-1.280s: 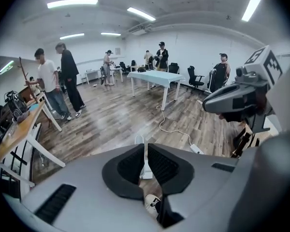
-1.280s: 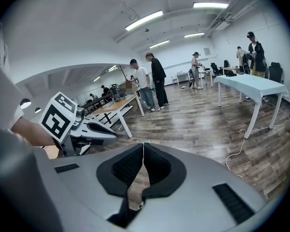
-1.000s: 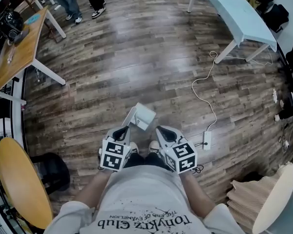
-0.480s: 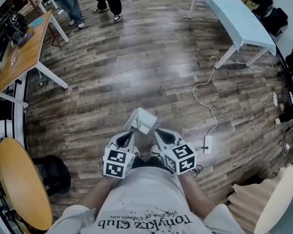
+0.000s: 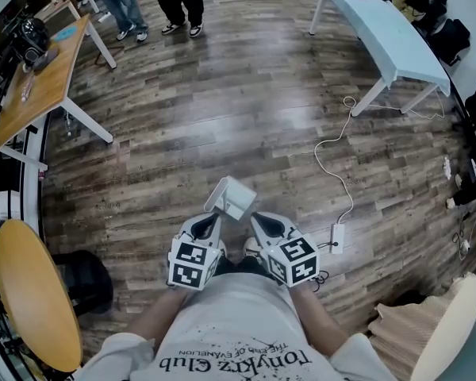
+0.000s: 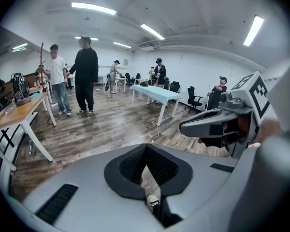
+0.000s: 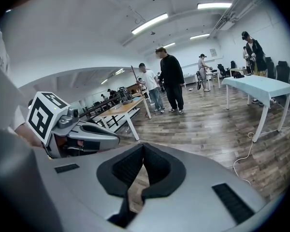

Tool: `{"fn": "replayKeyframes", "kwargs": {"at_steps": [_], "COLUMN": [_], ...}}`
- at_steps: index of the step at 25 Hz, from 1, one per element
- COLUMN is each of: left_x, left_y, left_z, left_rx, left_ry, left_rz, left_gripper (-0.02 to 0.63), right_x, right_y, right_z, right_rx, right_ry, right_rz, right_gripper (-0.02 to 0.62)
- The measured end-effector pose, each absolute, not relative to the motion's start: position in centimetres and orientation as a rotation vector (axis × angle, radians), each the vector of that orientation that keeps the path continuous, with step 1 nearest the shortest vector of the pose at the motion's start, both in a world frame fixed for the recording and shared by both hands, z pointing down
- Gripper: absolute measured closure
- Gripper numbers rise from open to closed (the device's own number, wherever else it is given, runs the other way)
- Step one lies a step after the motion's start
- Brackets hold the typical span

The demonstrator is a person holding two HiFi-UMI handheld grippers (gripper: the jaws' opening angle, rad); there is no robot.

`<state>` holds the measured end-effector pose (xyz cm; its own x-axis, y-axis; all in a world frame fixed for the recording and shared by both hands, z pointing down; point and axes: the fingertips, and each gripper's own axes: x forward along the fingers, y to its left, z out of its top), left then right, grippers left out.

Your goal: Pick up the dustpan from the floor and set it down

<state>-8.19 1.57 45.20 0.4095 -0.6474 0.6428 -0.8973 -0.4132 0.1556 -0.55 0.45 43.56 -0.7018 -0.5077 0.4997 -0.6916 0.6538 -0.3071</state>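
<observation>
A white dustpan (image 5: 232,197) stands on the wood floor just ahead of my feet, its thin handle side toward the left. My left gripper (image 5: 209,221) sits just below and left of it, and my right gripper (image 5: 259,219) just below and right. Whether either tip touches the dustpan I cannot tell. In the left gripper view the left gripper (image 6: 146,148) has its black pads pressed together with nothing between them. The right gripper (image 7: 142,147) is shut the same way and empty. Neither gripper view shows the dustpan.
A white cable (image 5: 333,161) runs to a power block (image 5: 335,238) on the floor at right. A pale blue table (image 5: 385,34) stands at the far right and a wooden table (image 5: 40,74) at the far left. Two people (image 5: 155,2) stand beyond. Chairs (image 5: 32,296) flank me.
My left gripper has edged a little toward the dustpan. The dustpan stays put on the floor. The people at the far end have walked to the right.
</observation>
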Motion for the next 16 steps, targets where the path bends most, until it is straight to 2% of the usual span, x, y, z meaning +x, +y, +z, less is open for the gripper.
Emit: {"fn": "replayKeyframes", "kwargs": {"at_steps": [16], "left_x": [-8.77], "left_y": [2.03], "left_z": [45.33], "left_rx": [2.176], "left_ry": [-1.317], "left_rz": [0.682], "left_gripper": [0.583], "right_x": [-0.99], "right_y": [1.25], "right_z": [43.68], "right_rx": [0.92], "right_ry": [-2.509], "right_rz": [0.675], "right_gripper": [0.571]}}
